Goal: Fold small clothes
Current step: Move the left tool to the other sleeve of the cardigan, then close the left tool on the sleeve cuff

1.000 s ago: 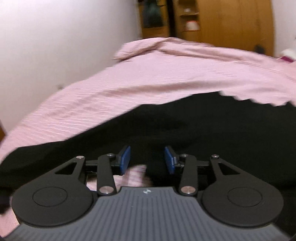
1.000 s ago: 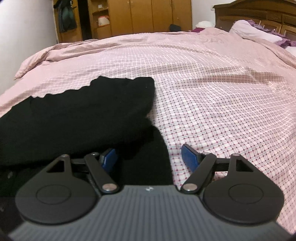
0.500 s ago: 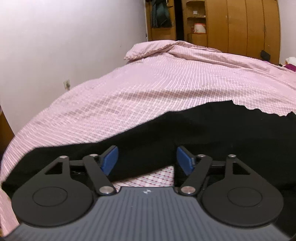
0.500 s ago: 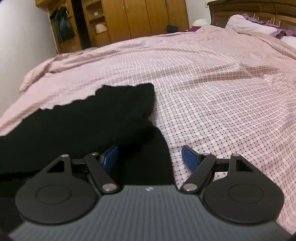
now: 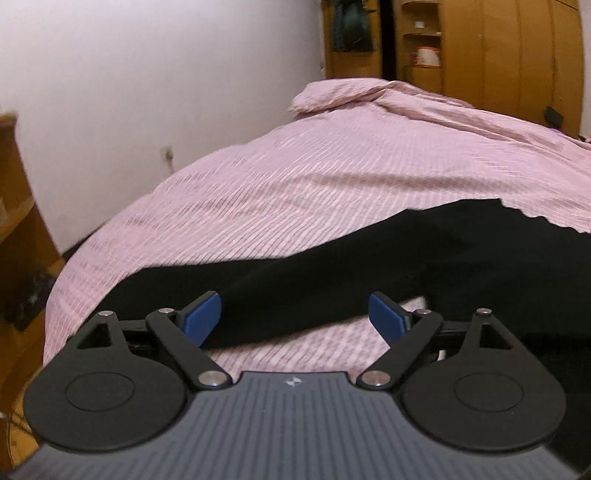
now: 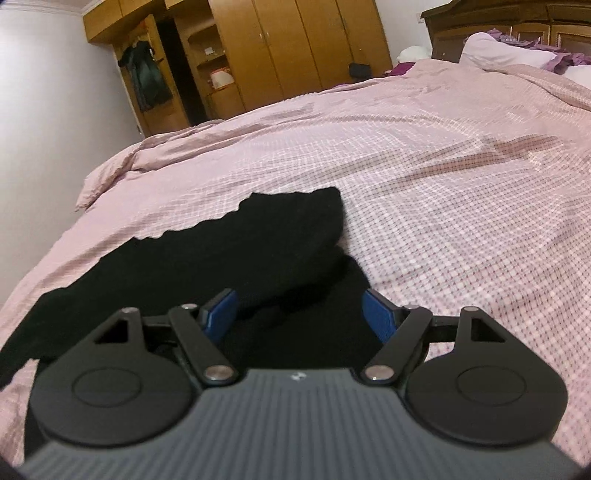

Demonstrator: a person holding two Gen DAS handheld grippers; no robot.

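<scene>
Spreading wide at the bottom of the left wrist view, the left gripper has its two blue-padded fingers far apart with nothing between them, poised over the near edge of a black knitted garment with a scalloped hem. A strip of the pink-and-white checked bedspread shows between the fingers, just in front of the dark cloth (this view is smeared by motion, so fine detail is lost). The garment lies flat on the bed in a long band running from lower left to the right edge, its wavy hem on the far side.

Seen from the right wrist view, the right gripper is likewise spread apart and holds nothing; its left finger sits over the garment and its right finger near the cloth's edge, where black meets the bedspread. The garment's far right corner is bunched into a raised fold.

Beyond the cloth the bedspread stretches away, rumpled at its far left corner. Farther off stand a white wall, a wooden wardrobe with open shelves, and at the right a dark wooden headboard with pillows before it.
</scene>
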